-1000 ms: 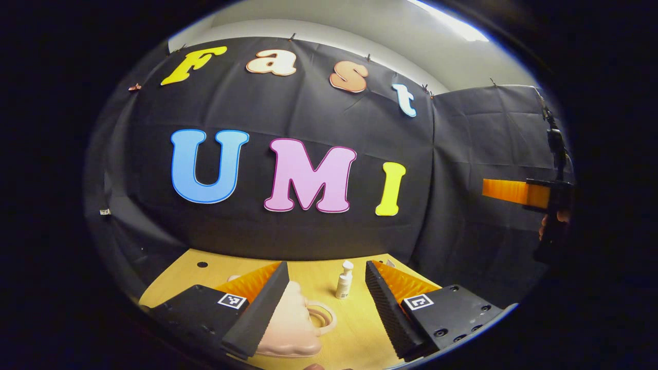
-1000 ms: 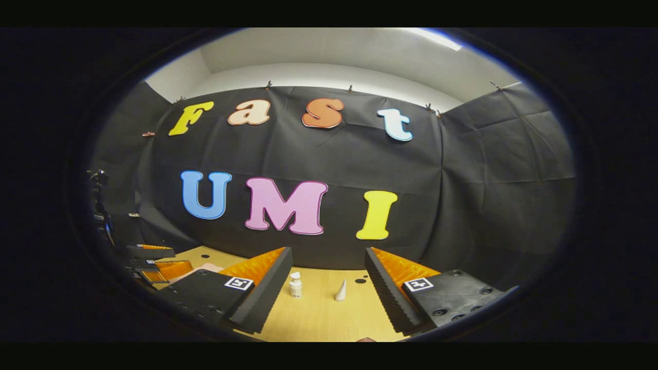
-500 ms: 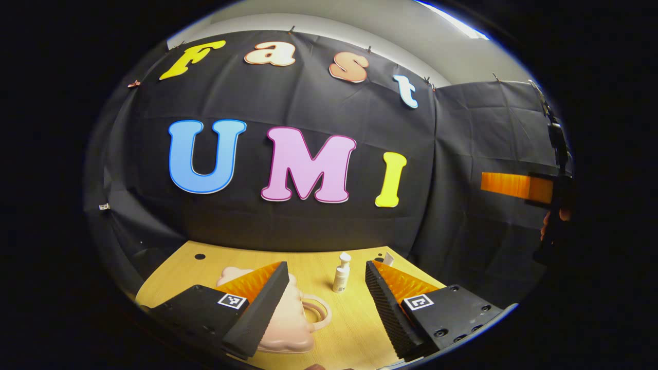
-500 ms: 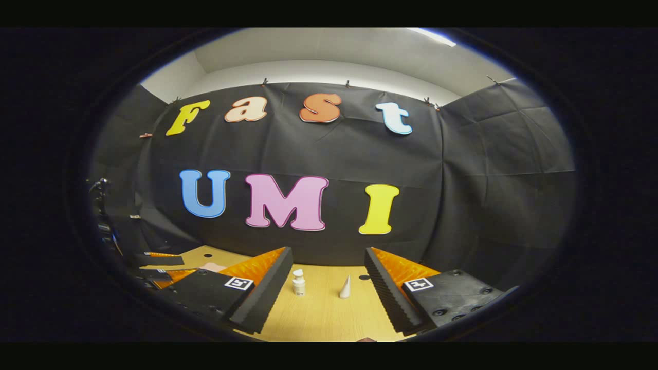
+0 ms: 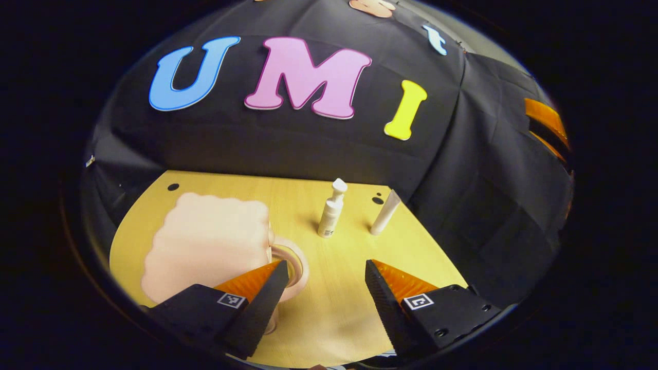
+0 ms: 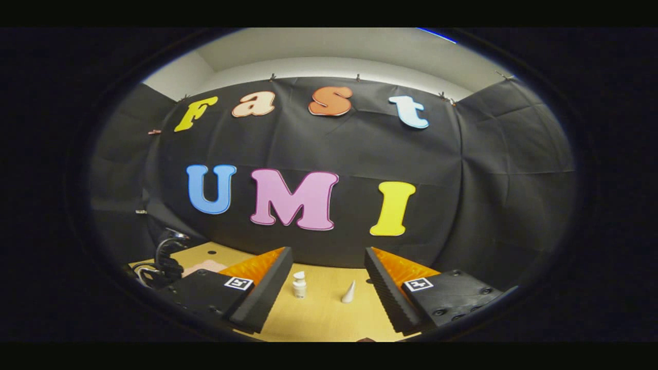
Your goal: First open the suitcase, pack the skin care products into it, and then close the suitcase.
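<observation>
Now the left gripper [image 5: 324, 288] tips down toward the pale wooden table [image 5: 339, 318], where half a second ago it looked nearly level at the black cloth wall; far more tabletop shows in the left gripper view. Its jaws stand released, holding nothing. At lower left of that view lies the suitcase [image 5: 205, 241], a soft pink, smooth-looking case with a scalloped outline and a ring-shaped handle, lid down flat, lying lower in the frame than before. One finger's tip overlaps the handle; I cannot tell if it touches. Near the centre stand the skin care products: a slim white pump bottle [image 5: 330, 215], upright, and just right of it a white tapered tube [image 5: 385, 211], leaning slightly. At the right edge the right gripper [image 5: 547, 123] peeks in, higher in the frame than before.

In the right gripper view that gripper [image 6: 326, 288] is much as before, jaws spread and empty, the bottle [image 6: 298, 285] and cone-like tube [image 6: 349, 292] between its ridged fingers, farther off on the table.
</observation>
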A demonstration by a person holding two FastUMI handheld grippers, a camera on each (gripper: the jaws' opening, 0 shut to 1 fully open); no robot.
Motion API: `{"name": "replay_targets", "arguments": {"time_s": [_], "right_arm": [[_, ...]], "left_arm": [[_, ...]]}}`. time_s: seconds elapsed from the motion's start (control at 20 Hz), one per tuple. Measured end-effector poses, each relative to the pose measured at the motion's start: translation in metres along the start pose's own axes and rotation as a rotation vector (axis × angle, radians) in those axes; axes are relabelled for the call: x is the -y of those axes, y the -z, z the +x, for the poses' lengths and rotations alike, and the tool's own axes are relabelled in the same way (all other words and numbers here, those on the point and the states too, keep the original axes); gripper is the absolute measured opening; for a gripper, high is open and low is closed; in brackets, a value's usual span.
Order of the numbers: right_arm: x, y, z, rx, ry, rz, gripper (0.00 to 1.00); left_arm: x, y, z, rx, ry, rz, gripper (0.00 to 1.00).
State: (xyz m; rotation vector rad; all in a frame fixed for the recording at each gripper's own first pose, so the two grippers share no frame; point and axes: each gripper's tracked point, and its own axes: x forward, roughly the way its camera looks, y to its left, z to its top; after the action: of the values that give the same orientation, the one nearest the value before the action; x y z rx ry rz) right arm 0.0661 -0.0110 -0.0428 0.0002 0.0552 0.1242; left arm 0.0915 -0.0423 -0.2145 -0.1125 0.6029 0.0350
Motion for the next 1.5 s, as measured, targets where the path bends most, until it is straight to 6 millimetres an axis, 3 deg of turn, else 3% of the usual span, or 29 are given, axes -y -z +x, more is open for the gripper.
{"name": "replay_targets", "arguments": {"time_s": [0.3,0.55,0.7,0.9,1.1,1.15,1.2,1.3,1.5], "right_arm": [[0.051,0.054,0.048,-0.101,-0.074,0.051,0.91],[0.086,0.084,0.075,-0.178,-0.084,0.08,0.91],[0.093,0.085,0.082,-0.187,-0.076,0.108,0.91],[0.094,0.085,0.085,-0.184,-0.053,0.07,0.91],[0.089,0.08,0.079,-0.171,-0.034,0.05,0.91],[0.089,0.079,0.077,-0.173,-0.024,0.038,0.91],[0.091,0.08,0.076,-0.178,-0.017,0.03,0.9],[0.092,0.08,0.072,-0.18,-0.002,0.027,0.9],[0.093,0.089,0.071,-0.209,0.021,0.033,0.9]], "left_arm": [[-0.015,0.031,0.065,-0.171,-0.129,-0.05,0.96],[-0.029,0.033,0.105,-0.232,-0.188,-0.039,0.94],[-0.035,0.035,0.123,-0.252,-0.195,0.013,0.89],[-0.02,0.044,0.129,-0.293,-0.147,-0.012,0.84],[-0.027,0.057,0.138,-0.336,-0.133,-0.049,0.83],[-0.034,0.059,0.139,-0.345,-0.147,-0.056,0.74],[-0.04,0.064,0.14,-0.363,-0.163,-0.066,0.54],[-0.041,0.076,0.141,-0.41,-0.139,-0.118,0.32],[-0.036,0.076,0.142,-0.425,-0.061,-0.092,0.23]]}}
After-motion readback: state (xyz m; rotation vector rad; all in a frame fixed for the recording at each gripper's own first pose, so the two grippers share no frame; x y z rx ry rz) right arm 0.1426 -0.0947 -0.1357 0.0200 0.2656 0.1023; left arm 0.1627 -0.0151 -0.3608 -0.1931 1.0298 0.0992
